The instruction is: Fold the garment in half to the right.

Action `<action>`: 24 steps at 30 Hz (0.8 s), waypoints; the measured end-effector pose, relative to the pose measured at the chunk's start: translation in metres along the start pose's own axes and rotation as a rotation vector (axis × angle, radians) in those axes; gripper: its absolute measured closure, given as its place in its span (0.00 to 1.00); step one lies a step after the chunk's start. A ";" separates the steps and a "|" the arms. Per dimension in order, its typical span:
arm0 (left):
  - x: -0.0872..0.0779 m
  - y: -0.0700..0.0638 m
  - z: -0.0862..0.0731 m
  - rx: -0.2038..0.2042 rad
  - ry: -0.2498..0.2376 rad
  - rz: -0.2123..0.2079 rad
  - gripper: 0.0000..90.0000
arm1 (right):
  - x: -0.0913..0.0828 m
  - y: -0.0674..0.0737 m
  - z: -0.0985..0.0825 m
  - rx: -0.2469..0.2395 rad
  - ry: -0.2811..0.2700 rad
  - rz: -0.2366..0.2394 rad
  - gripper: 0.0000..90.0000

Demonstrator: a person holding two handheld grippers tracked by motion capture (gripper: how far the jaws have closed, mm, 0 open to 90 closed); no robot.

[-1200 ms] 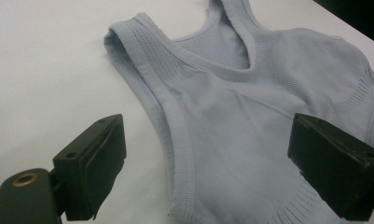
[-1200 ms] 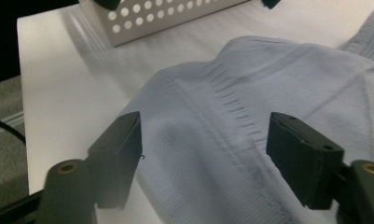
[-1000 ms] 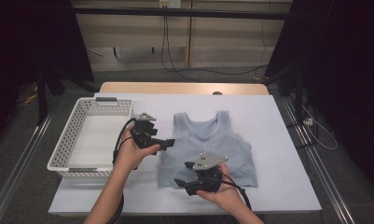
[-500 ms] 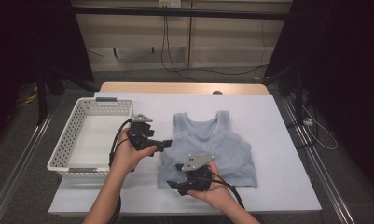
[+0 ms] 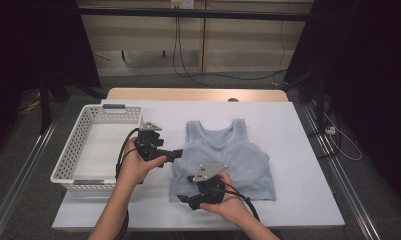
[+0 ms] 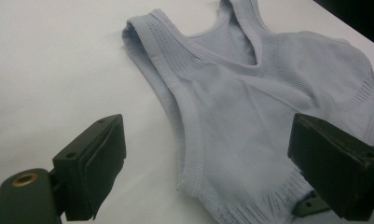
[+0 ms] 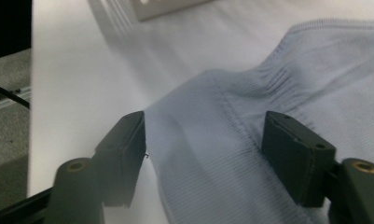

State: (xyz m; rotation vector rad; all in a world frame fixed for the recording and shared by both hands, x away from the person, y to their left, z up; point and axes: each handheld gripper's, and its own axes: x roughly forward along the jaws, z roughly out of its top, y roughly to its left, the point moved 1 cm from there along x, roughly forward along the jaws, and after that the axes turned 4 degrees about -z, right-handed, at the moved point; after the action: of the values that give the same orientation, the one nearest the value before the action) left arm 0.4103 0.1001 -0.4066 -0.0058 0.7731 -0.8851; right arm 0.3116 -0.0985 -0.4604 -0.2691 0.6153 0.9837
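Grey top (image 5: 223, 160) flat on table (image 5: 298, 150), front up, straps away from person, just right of basket (image 5: 78, 150). Right gripper (image 5: 184, 200) at hem's near-left corner: jaws apart, just been widening, corner lies between them (pads not pressing). Left gripper (image 5: 180, 153) by top's left edge, jaws wide, nothing held. Both hands low over table.
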 end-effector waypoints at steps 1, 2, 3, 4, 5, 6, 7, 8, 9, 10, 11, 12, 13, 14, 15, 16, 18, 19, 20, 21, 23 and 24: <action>0.000 0.000 0.000 0.002 0.001 -0.001 0.13 | -0.003 0.001 0.001 -0.003 -0.008 0.003 0.33; -0.001 0.000 0.000 -0.003 -0.005 0.000 0.13 | -0.005 0.002 0.002 0.000 -0.015 0.012 0.33; -0.001 0.000 0.000 -0.003 -0.006 0.002 0.13 | -0.006 0.003 0.002 0.006 -0.019 0.021 0.34; -0.001 0.001 -0.001 -0.004 -0.004 0.001 0.13 | -0.007 0.004 0.003 0.000 -0.023 0.021 0.34; -0.001 0.001 -0.001 -0.005 -0.009 0.000 0.13 | -0.007 0.006 0.003 -0.011 -0.023 0.025 0.34; -0.002 0.001 -0.001 -0.009 -0.009 -0.001 0.13 | -0.007 0.007 0.002 -0.021 -0.017 0.031 0.35; -0.003 0.002 0.000 -0.002 0.002 -0.001 0.13 | -0.005 0.008 0.002 -0.022 -0.008 0.033 0.35; -0.004 0.002 0.000 -0.006 -0.009 -0.001 0.13 | -0.003 0.008 0.000 -0.030 0.009 0.030 0.35; -0.005 0.001 0.001 -0.012 -0.021 0.001 0.13 | 0.001 0.008 -0.001 -0.034 0.030 0.011 0.33; -0.007 0.002 0.001 -0.010 -0.020 0.000 0.13 | 0.004 0.008 -0.003 -0.044 0.042 -0.001 0.32; -0.007 0.001 0.002 -0.013 -0.026 -0.002 0.13 | 0.007 0.007 -0.005 -0.055 0.049 -0.008 0.32; -0.008 0.001 0.002 -0.012 -0.026 -0.002 0.13 | 0.010 0.006 -0.006 -0.068 0.059 -0.019 0.31; -0.009 0.001 0.003 -0.007 -0.023 -0.001 0.13 | 0.012 0.007 -0.006 -0.078 0.072 -0.023 0.29; -0.008 0.001 0.003 -0.009 -0.025 -0.004 0.13 | 0.012 0.008 -0.006 -0.094 0.078 -0.030 0.28; -0.008 0.001 0.003 -0.010 -0.026 -0.005 0.13 | 0.013 0.009 -0.006 -0.108 0.081 -0.037 0.28; -0.008 0.001 0.004 -0.011 -0.027 -0.005 0.13 | 0.014 0.009 -0.005 -0.108 0.083 -0.039 0.28; -0.008 0.002 0.004 -0.014 -0.026 -0.006 0.13 | 0.014 0.009 -0.005 -0.106 0.082 -0.044 0.29; -0.008 0.002 0.004 -0.012 -0.025 -0.005 0.13 | 0.014 0.008 -0.005 -0.100 0.083 -0.039 0.32; -0.007 0.002 0.005 -0.014 -0.024 -0.003 0.13 | 0.014 0.007 -0.005 -0.081 0.080 -0.046 0.38; -0.007 0.002 0.005 -0.014 -0.023 -0.003 0.13 | 0.013 0.005 -0.006 -0.062 0.074 -0.059 0.45; -0.007 0.001 0.005 -0.012 -0.016 -0.002 0.13 | 0.013 0.003 -0.006 -0.053 0.069 -0.069 0.51; -0.006 0.001 0.005 -0.005 -0.019 -0.004 0.13 | 0.013 0.003 -0.006 -0.053 0.069 -0.076 0.52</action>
State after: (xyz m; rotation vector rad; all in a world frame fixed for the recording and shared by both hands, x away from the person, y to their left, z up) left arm 0.4121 0.1036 -0.3991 -0.0200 0.7581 -0.8857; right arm 0.3123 -0.0908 -0.4725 -0.3719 0.6381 0.9208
